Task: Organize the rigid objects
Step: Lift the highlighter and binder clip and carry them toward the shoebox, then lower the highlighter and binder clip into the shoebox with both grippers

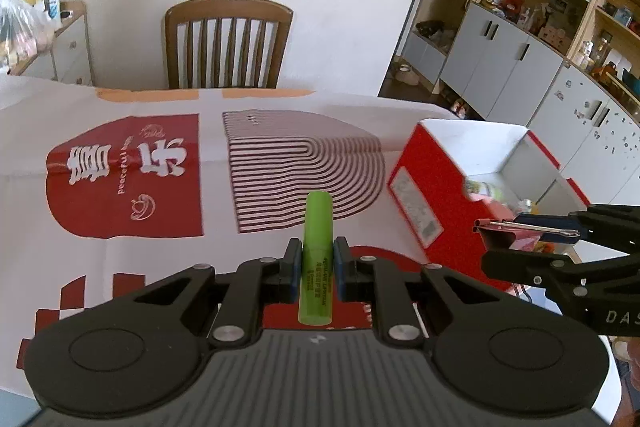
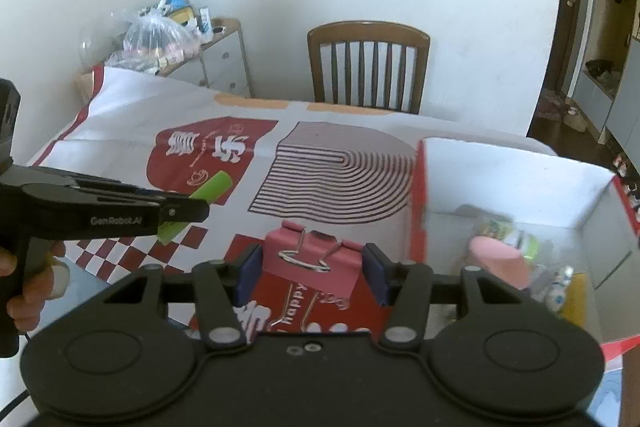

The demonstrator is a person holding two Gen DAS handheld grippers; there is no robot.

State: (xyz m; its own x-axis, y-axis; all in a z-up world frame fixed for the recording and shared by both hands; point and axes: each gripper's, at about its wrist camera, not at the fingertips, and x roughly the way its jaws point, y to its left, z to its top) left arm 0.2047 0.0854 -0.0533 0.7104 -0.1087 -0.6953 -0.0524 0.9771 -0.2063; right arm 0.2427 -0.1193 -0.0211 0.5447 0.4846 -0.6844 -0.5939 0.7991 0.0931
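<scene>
My left gripper [image 1: 317, 261] is shut on a green lip-balm tube [image 1: 317, 243] and holds it above the table. The tube also shows in the right wrist view [image 2: 212, 189], sticking out past the left gripper [image 2: 188, 209]. My right gripper [image 2: 314, 267] is shut on a pink binder clip [image 2: 310, 259] with wire handles, held above the table just left of the box. It also shows in the left wrist view [image 1: 532, 227], where the clip [image 1: 498, 233] hangs by the box's near wall. The red box [image 1: 432, 195] with white inside [image 2: 500, 183] stands open at the right and holds several small items.
A red and white printed cloth [image 1: 132, 179] covers the table. A wooden chair [image 1: 228, 43] stands behind the far edge. A cluttered side cabinet [image 2: 160, 39] is at the far left and grey shelving [image 1: 540, 39] at the right.
</scene>
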